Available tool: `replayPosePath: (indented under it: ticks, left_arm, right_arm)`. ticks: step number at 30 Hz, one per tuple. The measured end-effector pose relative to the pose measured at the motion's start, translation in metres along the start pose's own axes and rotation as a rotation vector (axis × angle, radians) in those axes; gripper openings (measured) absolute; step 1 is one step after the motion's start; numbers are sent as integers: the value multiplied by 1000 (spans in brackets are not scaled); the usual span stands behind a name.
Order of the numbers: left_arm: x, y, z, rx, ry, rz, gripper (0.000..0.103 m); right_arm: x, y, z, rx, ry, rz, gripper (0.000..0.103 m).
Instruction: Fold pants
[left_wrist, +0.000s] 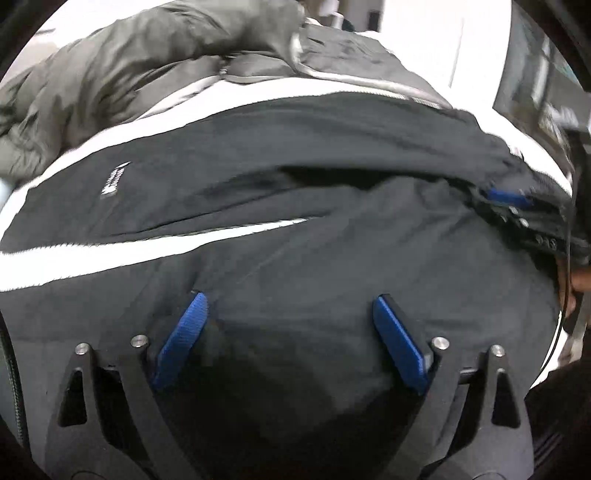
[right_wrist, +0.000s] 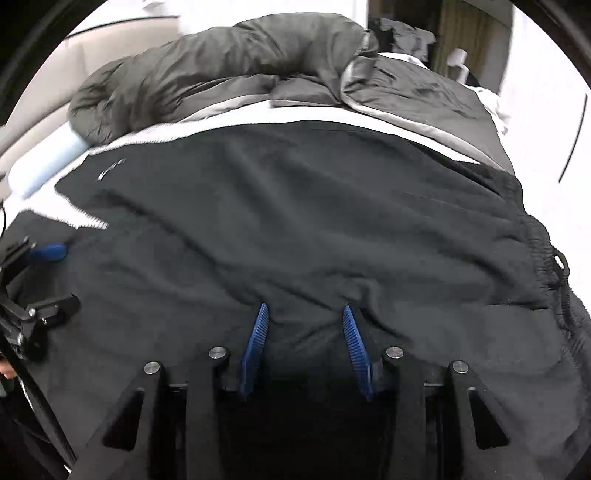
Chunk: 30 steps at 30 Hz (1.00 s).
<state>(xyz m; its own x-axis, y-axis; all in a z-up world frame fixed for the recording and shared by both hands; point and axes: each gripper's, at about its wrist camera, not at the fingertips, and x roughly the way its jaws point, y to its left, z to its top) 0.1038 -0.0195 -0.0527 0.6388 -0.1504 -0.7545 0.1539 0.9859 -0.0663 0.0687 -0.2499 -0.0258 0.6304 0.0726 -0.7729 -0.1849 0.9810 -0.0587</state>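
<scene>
Left gripper (left_wrist: 290, 306) wide open, empty, over black fleece pants (left_wrist: 295, 158); right gripper (right_wrist: 304, 314) half-closed, pinching fabric ridge, waistband (right_wrist: 535, 251) at 3 o'clock. Step: mid-fold. Next: left needs own grip.

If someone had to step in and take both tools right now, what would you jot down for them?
Left hand-held gripper: jaws wide, over the black pants, nothing gripped.
Right hand-held gripper: jaws half closed, a ridge of pants cloth bunched between the pads; a firm pinch cannot be confirmed.
Pants lie spread on the white bed, waistband to the right, grey jacket behind.
Done: one fold, it seems. Left: smooth out, fold again.
</scene>
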Motion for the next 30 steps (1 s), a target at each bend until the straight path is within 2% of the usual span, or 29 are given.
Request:
replayPosePath:
  ticks: [2, 4, 5, 7, 9, 10, 11, 12, 13, 15, 16, 17, 18, 21, 22, 24, 25, 27, 29, 30]
  left_arm:
    - [-9, -7, -1, 16, -32, -4, 87]
    - [-13, -27, 3, 41, -57, -40, 91]
    - [-11, -40, 8, 63, -52, -67, 92]
    - [0, -65, 14, 114, -21, -98, 92]
    - [14, -79, 18, 153, 24, -63, 92]
    - [20, -78, 21, 158, 38, -39, 92]
    - [21, -73, 22, 134, 43, -27, 92]
    - [22, -63, 23, 85, 49, -27, 92]
    - [21, -52, 22, 48, 50, -28, 92]
    - [18, -31, 15, 19, 40, 32, 92]
    - [16, -18, 13, 5, 38, 57, 92]
    - [15, -5, 10, -21, 37, 53, 92]
    - [10, 5, 8, -49, 28, 35, 91]
    - [-8, 4, 5, -64, -19, 41, 88]
    - [-13, -2, 7, -62, -33, 5, 88]
    - [-15, -26, 21, -22, -63, -87, 88]
    - [-13, -41, 25, 16, -72, -103, 88]
    - [3, -75, 36, 105, -49, -115, 88]
    - [25, -91, 46, 134, 10, -99, 79]
    - [34, -93, 50, 131, 33, -87, 77]
  right_arm:
    - [-7, -3, 5, -6, -23, 11, 43]
    - [-22, -1, 3, -27, -61, 100, 47]
    - [-22, 3, 1, -54, -49, 139, 48]
    - [-12, 14, -5, -106, -1, 141, 48]
    - [-5, 15, -11, -146, 19, 111, 48]
    - [-7, 9, -12, -149, 13, 102, 48]
    - [-12, 0, -14, -144, 13, 57, 48]
    - [-14, -21, -14, -124, 7, -50, 48]
    - [-13, -40, -14, -100, 10, -103, 48]
    - [-12, -86, -21, -14, 24, -237, 51]
    - [-12, -101, -23, 22, 19, -231, 66]
    - [-16, -114, -25, 67, 5, -195, 66]
    - [-18, -116, -25, 81, 3, -198, 66]
    - [-29, -93, -14, 38, -27, -258, 65]
    - [-34, -85, -16, 36, -56, -222, 65]
    - [-49, -55, -6, 14, -121, -86, 65]
    - [-48, -43, 1, -2, -131, -42, 65]
    - [-32, -17, 15, -37, -85, 89, 65]
    - [-4, -4, 26, -54, -14, 100, 65]
    - [13, -2, 29, -62, 40, 56, 64]
